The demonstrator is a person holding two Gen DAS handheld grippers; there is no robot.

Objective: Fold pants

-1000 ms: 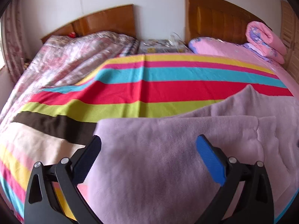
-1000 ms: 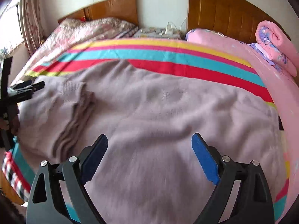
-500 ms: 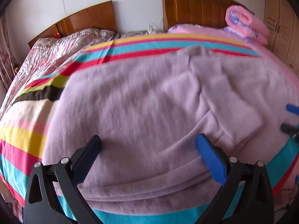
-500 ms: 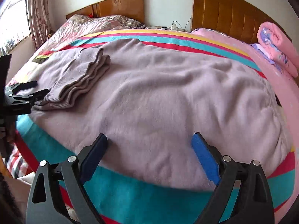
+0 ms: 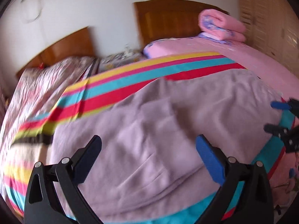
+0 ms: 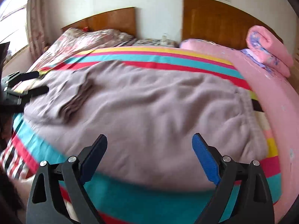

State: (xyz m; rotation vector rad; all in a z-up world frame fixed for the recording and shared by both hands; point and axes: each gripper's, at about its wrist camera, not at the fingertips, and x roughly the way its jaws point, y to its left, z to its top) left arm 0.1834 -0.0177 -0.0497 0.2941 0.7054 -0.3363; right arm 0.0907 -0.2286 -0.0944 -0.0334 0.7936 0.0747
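Mauve pants (image 6: pixel 149 108) lie spread across the striped sheet (image 6: pixel 158 59) on the bed, cuffs (image 6: pixel 78 95) far left, waistband (image 6: pixel 248 108) right. Left tongs (image 5: pixel 148 149) and right tongs (image 6: pixel 149 147) both spread wide, gripping nothing, above near edge. Rolled pink blanket (image 6: pixel 269 50) far right.

Left gripper (image 5: pixel 148 148): jaws spread wide, nothing between the fingers, hovering, one dark pad and one blue pad (image 5: pixel 210 158) visible. Right gripper (image 6: pixel 149 146): jaws likewise wide apart, empty, hovering. Each gripper appears at the edge of the other's view, fingers parted. Both views motion-blurred.
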